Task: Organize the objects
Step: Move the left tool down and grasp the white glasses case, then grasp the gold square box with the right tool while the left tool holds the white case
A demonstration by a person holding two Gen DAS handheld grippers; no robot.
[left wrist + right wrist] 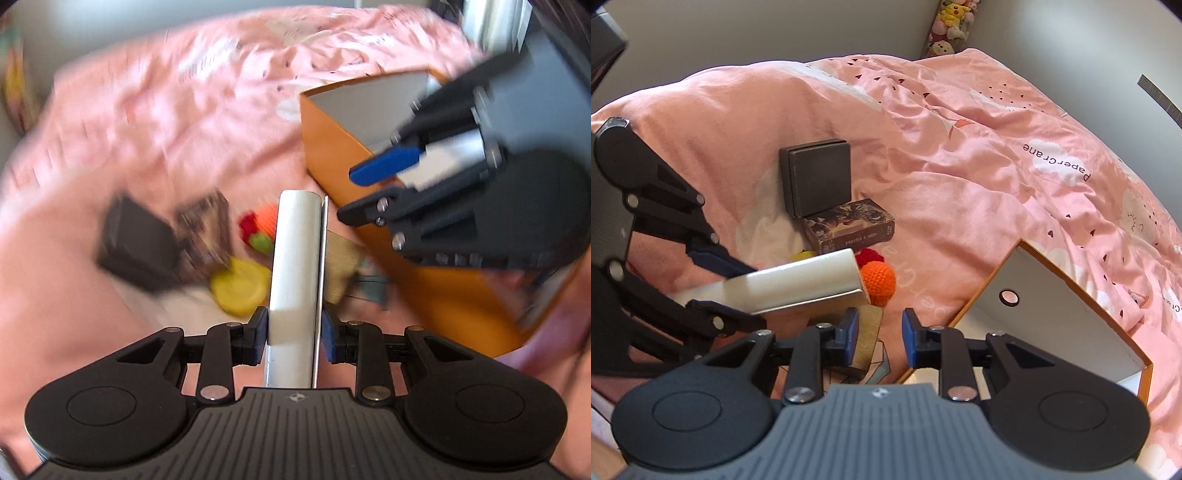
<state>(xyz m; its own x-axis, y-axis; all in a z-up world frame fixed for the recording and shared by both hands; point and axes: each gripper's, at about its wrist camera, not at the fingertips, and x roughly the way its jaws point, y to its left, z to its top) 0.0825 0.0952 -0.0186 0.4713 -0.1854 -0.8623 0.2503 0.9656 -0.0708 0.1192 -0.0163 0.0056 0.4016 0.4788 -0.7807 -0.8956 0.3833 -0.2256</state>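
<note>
Left wrist view, jaws: the left gripper (294, 330) clamps a long white box (295, 258), one blue pad pressed on each long side; the box points away from the camera.
Right wrist view, jaws: the right gripper (877, 341) stands at a narrow gap, pads (908, 341) parallel, nothing between them.
White box, right wrist view: the white box (798, 286) is held clear of the bedding, tilted, its free end over the crocheted pieces.
Left gripper, right wrist view: the left gripper (733, 291) enters from the left edge, fingers on either side of the white box.
Right gripper, left wrist view: the right gripper (364, 194) hangs over the near wall of the orange box, one blue pad (384, 164) showing.
Landmark: orange box (1067, 314), open-topped, white inside, one round hole in its wall, lying on the pink duvet (960, 147); no contents visible in either view.
Beside the orange box: gold card (866, 338), lying flat under the right gripper's left finger.
Further from the orange box: orange crocheted ball (879, 280) touching a red crocheted piece (866, 256); yellow item (803, 254), mostly hidden behind the white box.
Beyond these: photo-card pack (849, 225), lying flat.
Furthest from the orange box: dark square case (816, 181), propped upright on edge behind the photo-card pack.
</note>
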